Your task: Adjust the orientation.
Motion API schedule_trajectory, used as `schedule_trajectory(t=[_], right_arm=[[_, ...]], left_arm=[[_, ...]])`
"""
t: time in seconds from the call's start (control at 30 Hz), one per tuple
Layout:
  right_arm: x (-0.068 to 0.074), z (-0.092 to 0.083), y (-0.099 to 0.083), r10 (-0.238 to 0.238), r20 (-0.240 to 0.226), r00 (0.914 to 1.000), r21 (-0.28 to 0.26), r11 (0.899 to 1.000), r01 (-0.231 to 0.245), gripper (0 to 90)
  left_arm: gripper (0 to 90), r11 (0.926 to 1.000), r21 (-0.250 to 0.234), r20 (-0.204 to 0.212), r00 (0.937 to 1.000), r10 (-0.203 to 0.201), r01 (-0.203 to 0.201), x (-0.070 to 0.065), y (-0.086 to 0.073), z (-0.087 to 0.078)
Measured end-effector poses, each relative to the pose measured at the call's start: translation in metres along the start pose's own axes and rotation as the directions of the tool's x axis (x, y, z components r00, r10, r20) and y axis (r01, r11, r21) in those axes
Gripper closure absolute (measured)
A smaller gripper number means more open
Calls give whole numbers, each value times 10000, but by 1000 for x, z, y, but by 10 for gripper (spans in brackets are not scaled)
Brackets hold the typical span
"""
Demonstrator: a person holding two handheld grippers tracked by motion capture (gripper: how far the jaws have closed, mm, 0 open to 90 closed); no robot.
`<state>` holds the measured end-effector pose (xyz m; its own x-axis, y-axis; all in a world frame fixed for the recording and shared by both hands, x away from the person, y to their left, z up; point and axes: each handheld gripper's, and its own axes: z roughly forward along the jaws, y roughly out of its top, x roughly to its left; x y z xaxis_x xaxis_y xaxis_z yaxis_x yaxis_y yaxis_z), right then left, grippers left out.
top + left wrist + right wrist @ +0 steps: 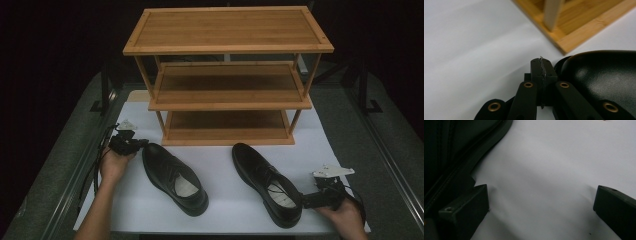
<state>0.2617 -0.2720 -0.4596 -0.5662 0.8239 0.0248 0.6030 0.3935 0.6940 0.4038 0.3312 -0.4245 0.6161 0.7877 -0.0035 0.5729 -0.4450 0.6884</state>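
Two black leather shoes lie on the white mat, toes pointing toward the rack. The left shoe (172, 177) has its toe beside my left gripper (141, 144). In the left gripper view that gripper (541, 72) is shut with nothing between its pads, and the glossy toe (599, 80) sits just right of the jaws. The right shoe (267, 185) has its heel next to my right gripper (306, 201). In the right gripper view the right gripper (541, 205) stands open over bare mat, its left jaw against the shoe's side (449, 157).
A three-shelf bamboo shoe rack (227, 75) stands at the back of the white mat (220, 200), its bottom corner (574, 27) close ahead of my left gripper. Grey table surface and metal rails border the mat on both sides.
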Motion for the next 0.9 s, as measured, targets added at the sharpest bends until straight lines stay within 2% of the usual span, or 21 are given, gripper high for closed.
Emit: schedule_trajectory(t=[0.13,0.37,0.43,0.57,0.6,0.7,0.87,0.9], right_arm=[[0,0,0,-3,-5,10000,-2,10000,3,0],[0,0,0,-1,-3,10000,-3,10000,1,0],[0,0,0,-4,-2,10000,-3,10000,4,0],[0,0,0,-7,-1,10000,-2,10000,7,0],[0,0,0,-11,-1,10000,-6,10000,11,0],[0,0,0,-19,0,10000,-6,10000,19,0],[0,0,0,-16,-4,10000,7,10000,16,0],[0,0,0,-16,-4,10000,7,10000,16,0]], left_arm=[[900,10000,-64,338,9994,15,-13,-10,0,2],[900,9999,-99,580,9983,44,-38,-24,0,3],[900,9998,-85,694,9974,191,-186,-32,0,4],[900,9994,-102,650,9973,340,-334,-35,1,4],[900,9996,-227,734,9972,160,-143,-33,-1,1],[900,9995,-303,616,9980,125,-107,-31,-4,-7],[900,9975,-661,611,9979,-212,253,-32,-20,-37],[900,9975,-661,611,9979,-212,253,-32,-20,-37]])
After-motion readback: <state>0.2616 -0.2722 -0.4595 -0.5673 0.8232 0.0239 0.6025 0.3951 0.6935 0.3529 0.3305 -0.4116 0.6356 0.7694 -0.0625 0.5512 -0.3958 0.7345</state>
